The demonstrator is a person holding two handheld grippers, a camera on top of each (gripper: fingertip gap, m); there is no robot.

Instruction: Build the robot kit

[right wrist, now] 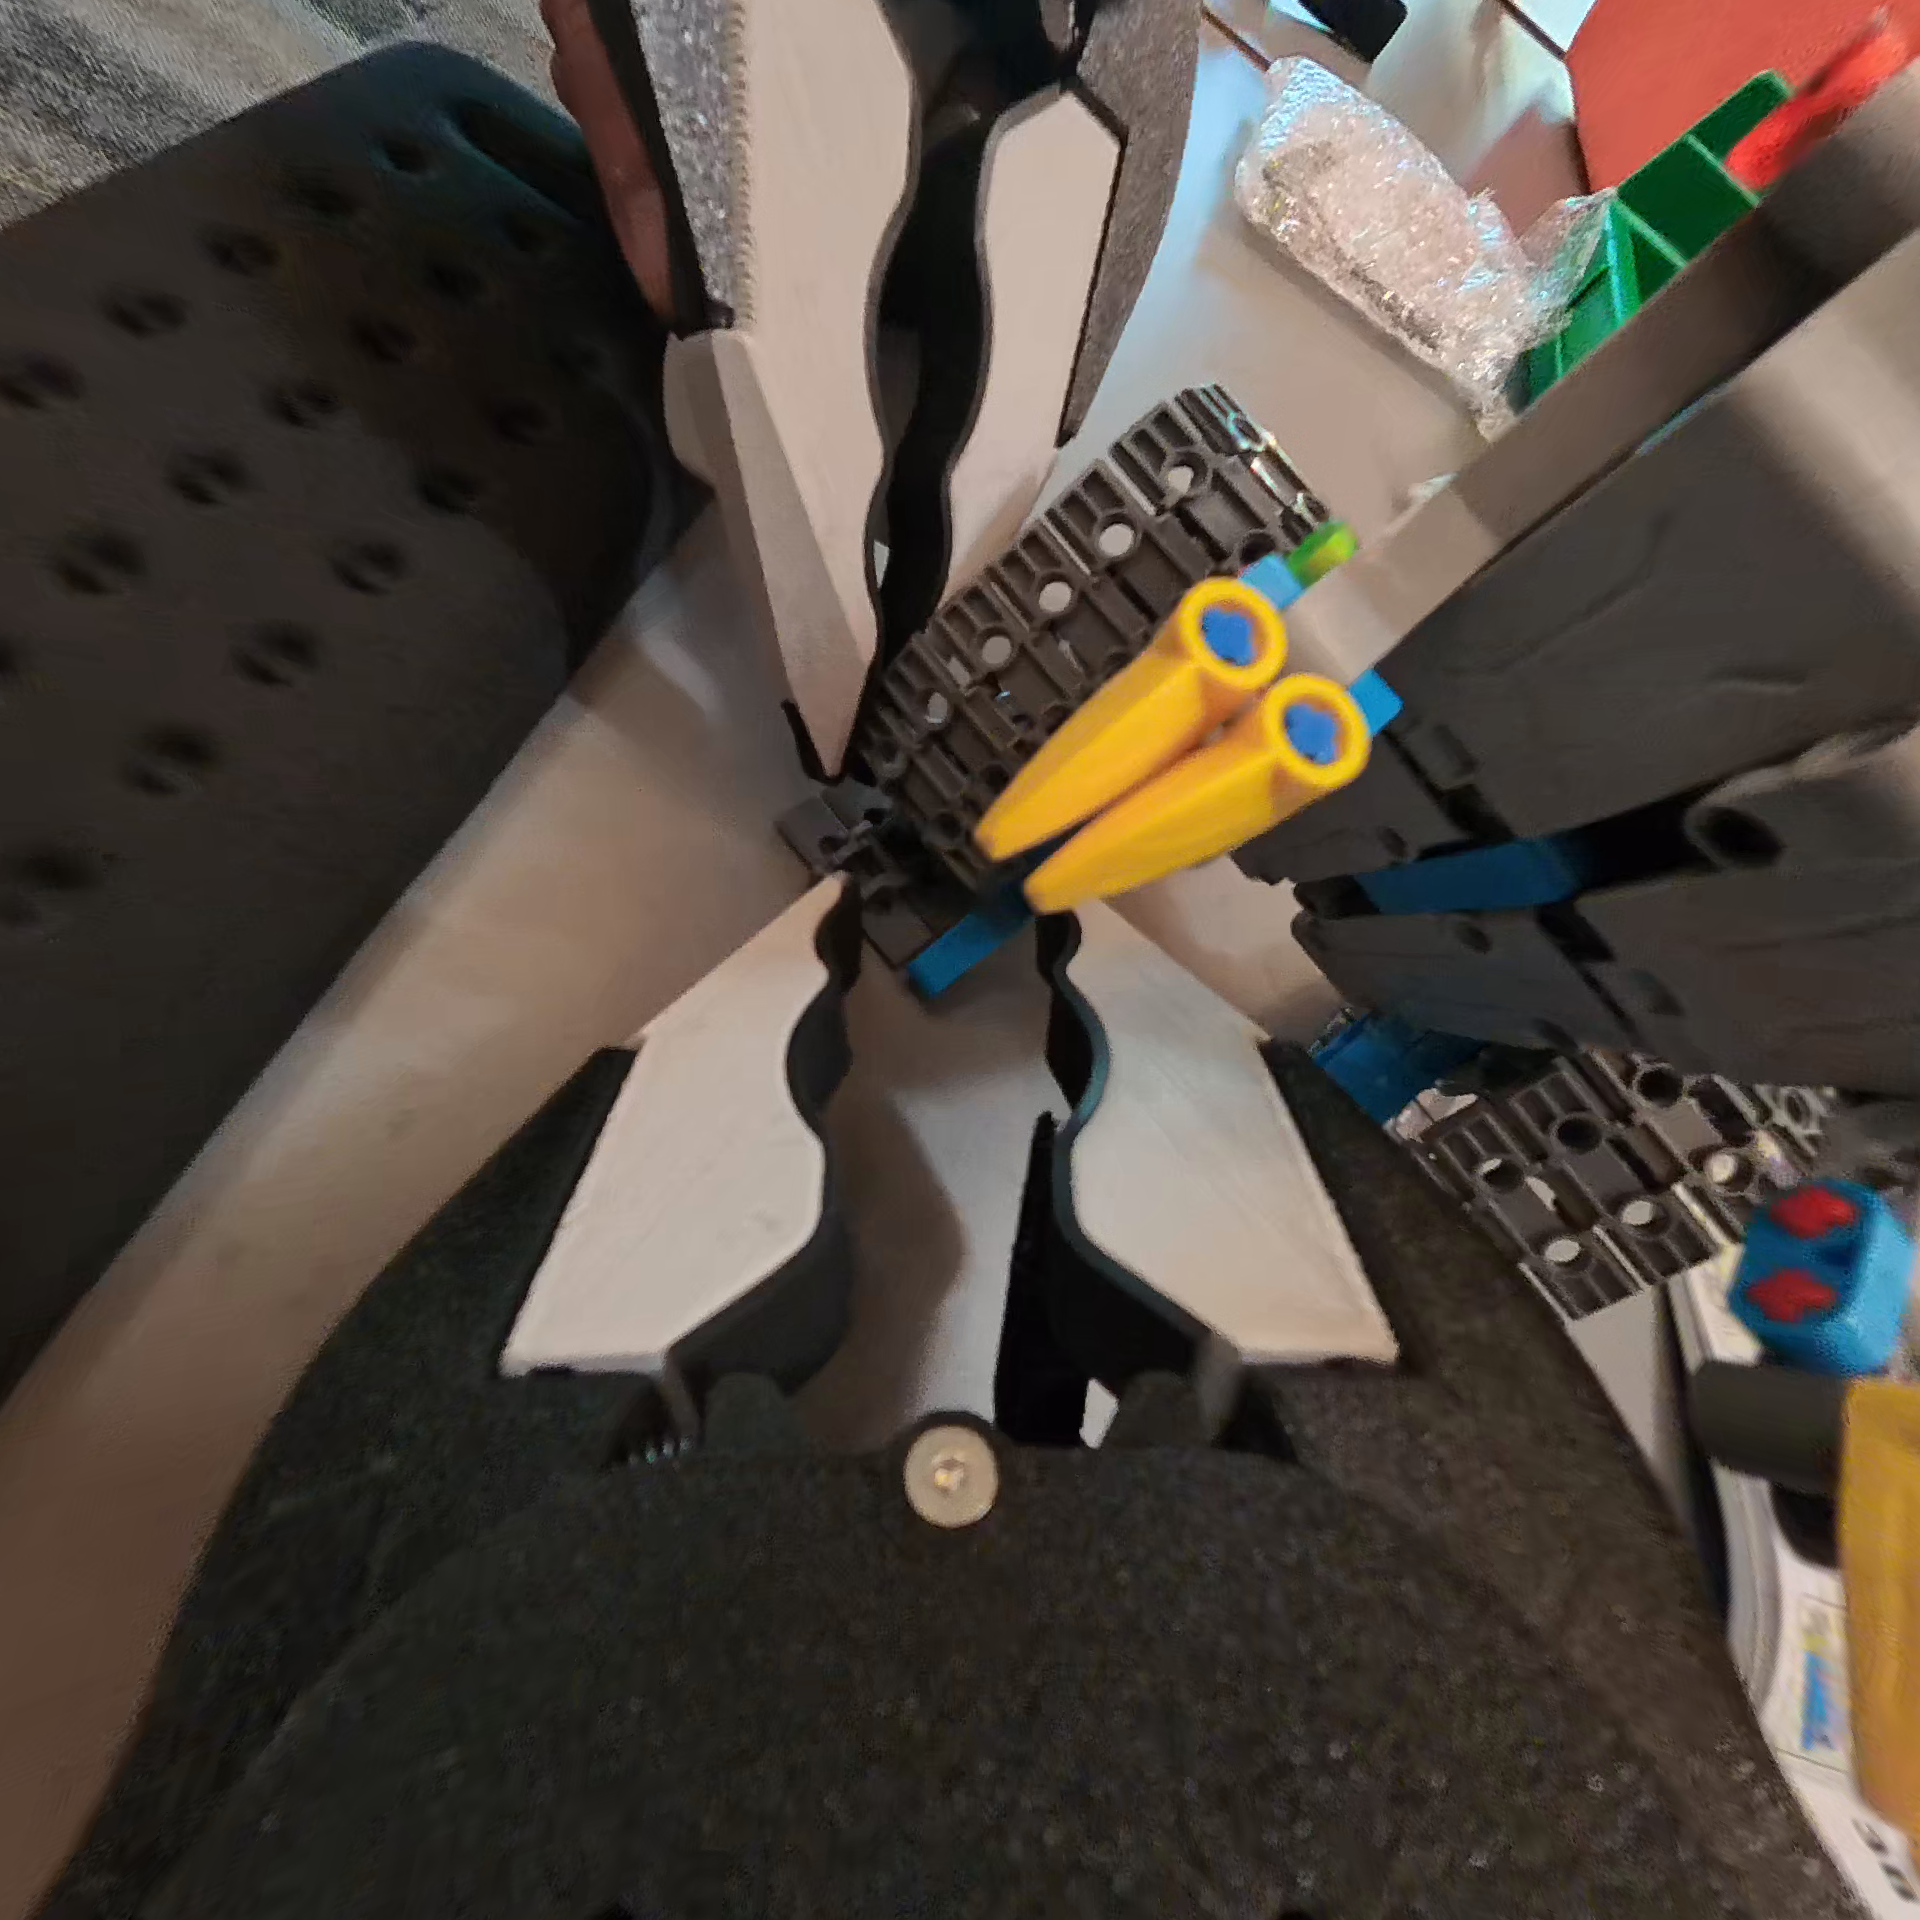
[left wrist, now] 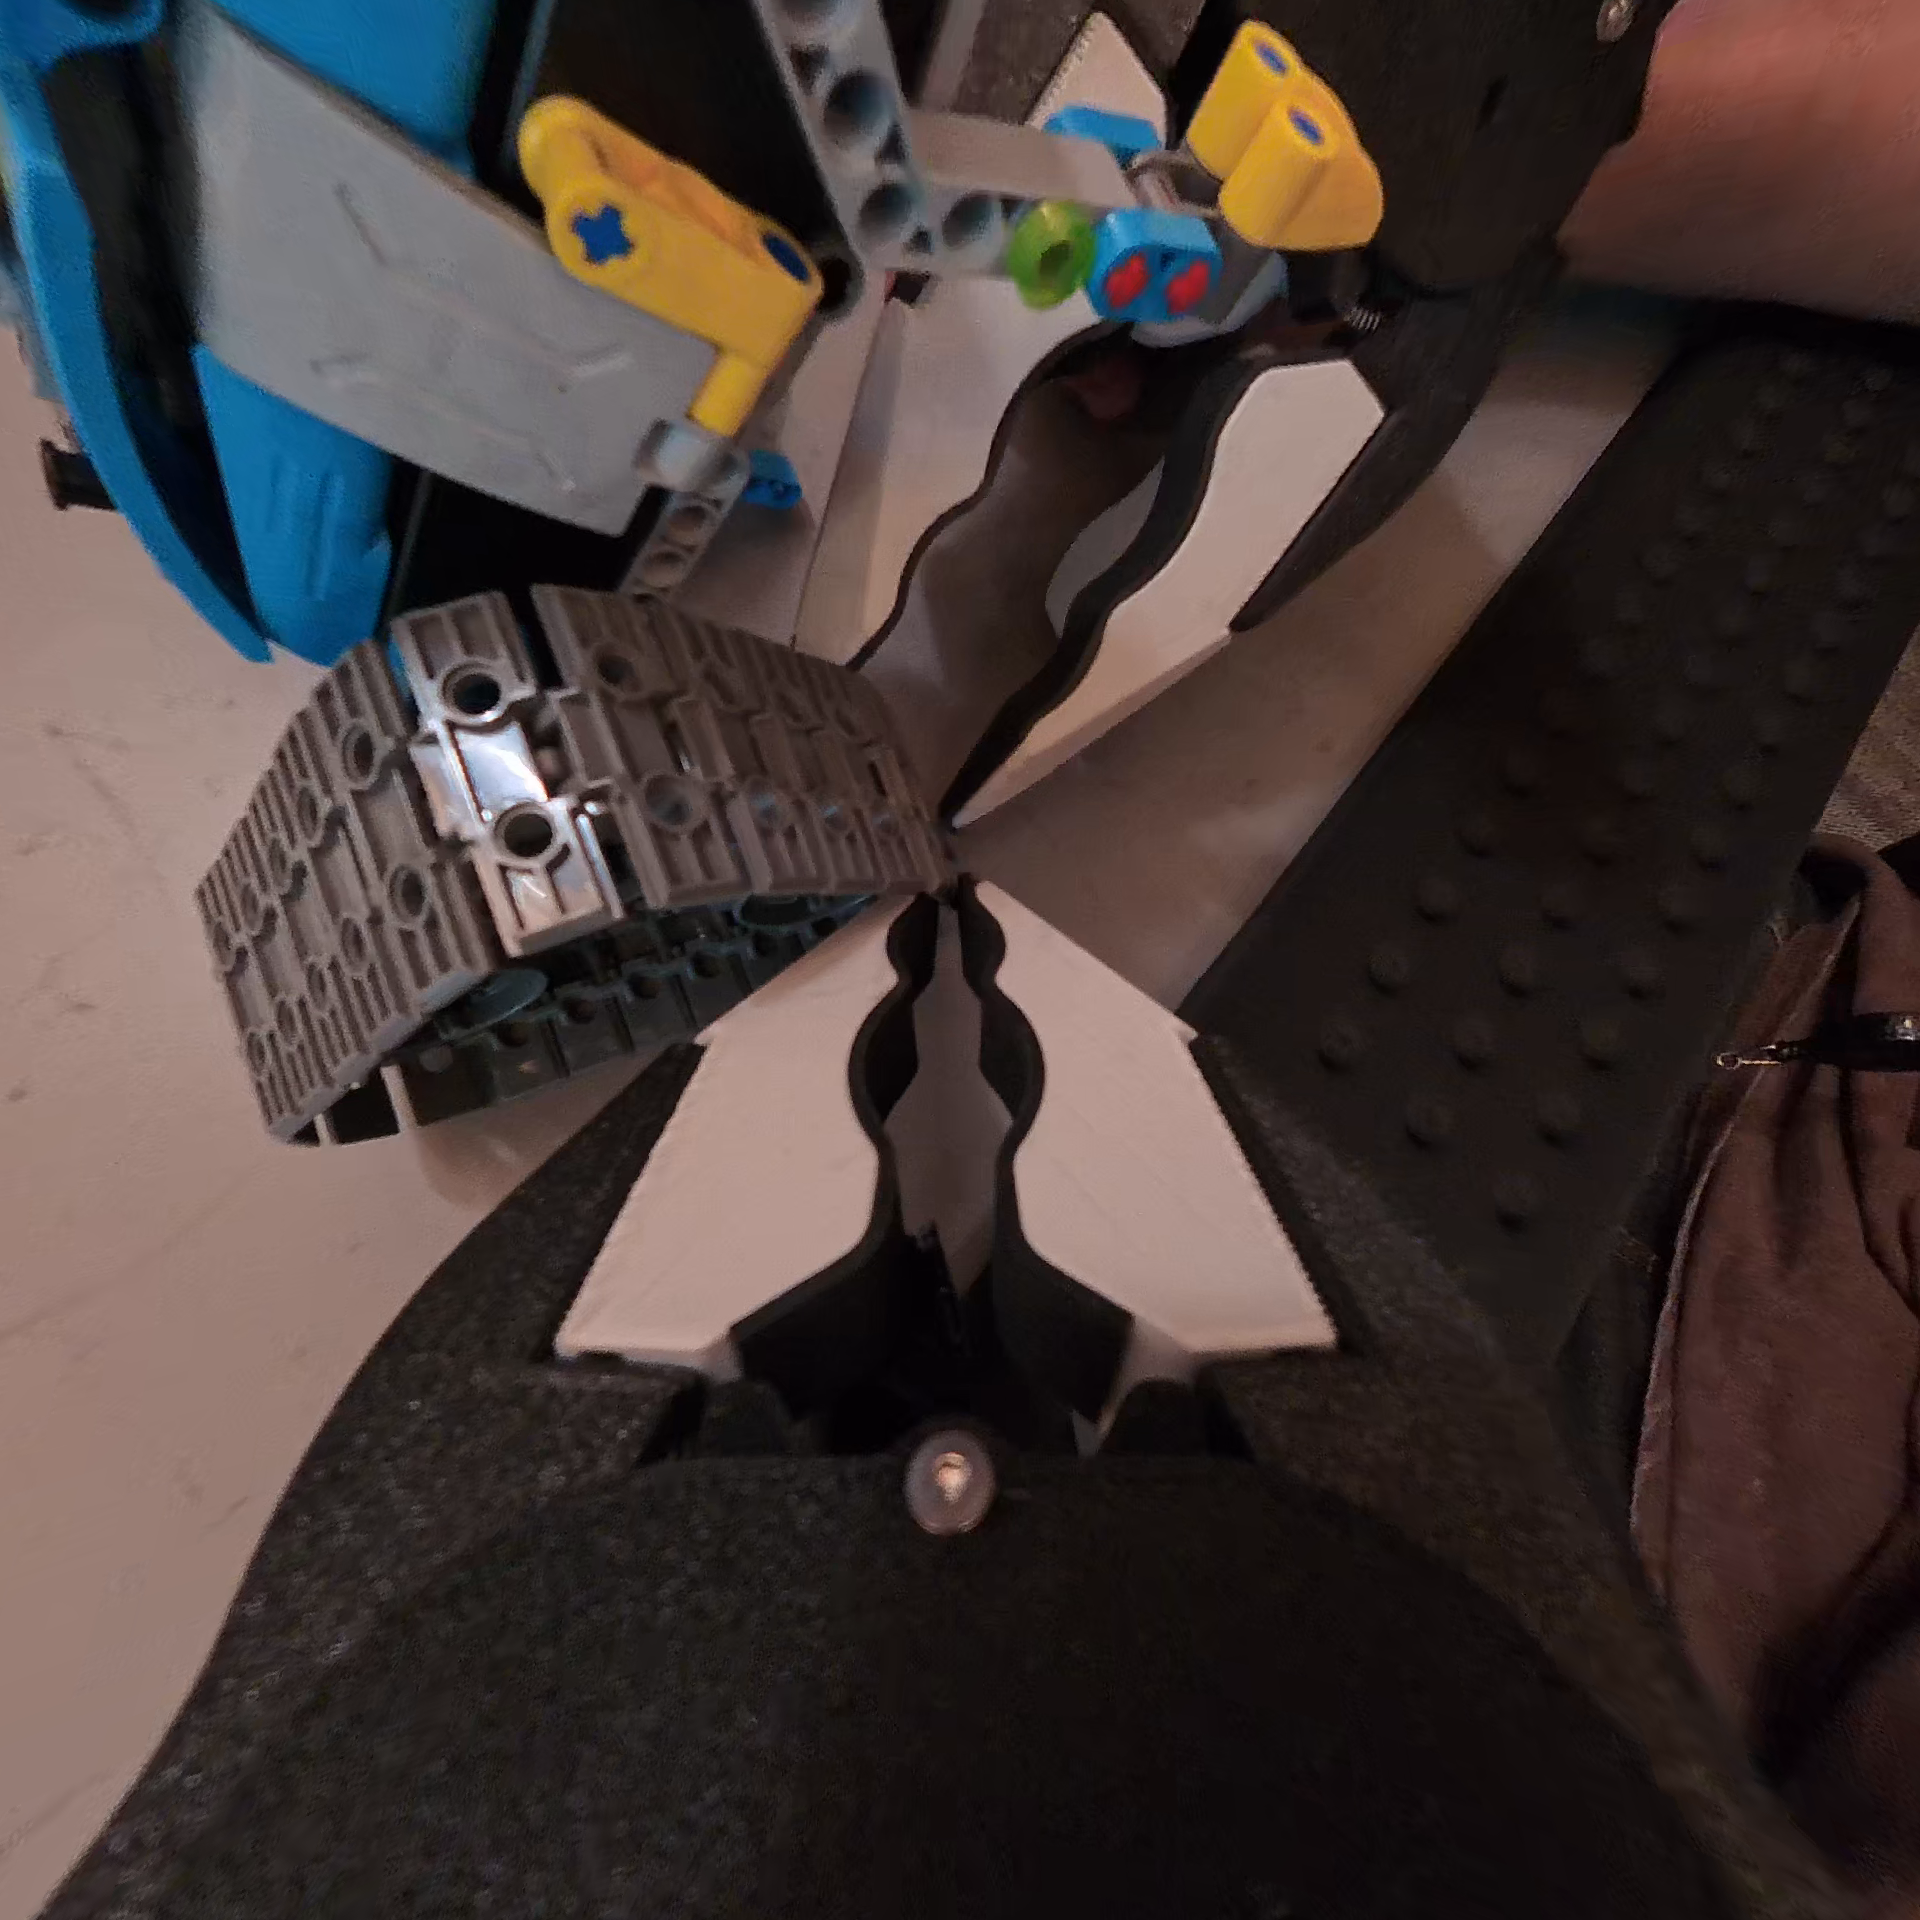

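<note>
A grey toothed track (left wrist: 623, 810) of a blue and grey brick-built vehicle (left wrist: 416, 312) lies on the pale table (left wrist: 156, 1247). My left gripper (left wrist: 948, 894) is shut, its tips pinching the track's end link. In the right wrist view it comes in from above (right wrist: 831, 769) onto the track (right wrist: 1060, 623). My right gripper (right wrist: 945, 925) is partly closed about the same end and a blue beam (right wrist: 966, 956); both pads seem to touch. Its fingers (left wrist: 1226, 540) show in the left wrist view, one hidden behind the track. Two yellow pieces (right wrist: 1174, 748) jut out just above it.
A second track (right wrist: 1590, 1174) lies at the right under the vehicle body (right wrist: 1662, 623). A black dimpled mat (left wrist: 1558, 831) lies beside the grippers. Bubble wrap (right wrist: 1371, 229), a green box (right wrist: 1662, 208) and a printed sheet (right wrist: 1787, 1662) are nearby. A person's hand (left wrist: 1766, 156) holds the right gripper. Left and right tips are no more than a few centimetres apart.
</note>
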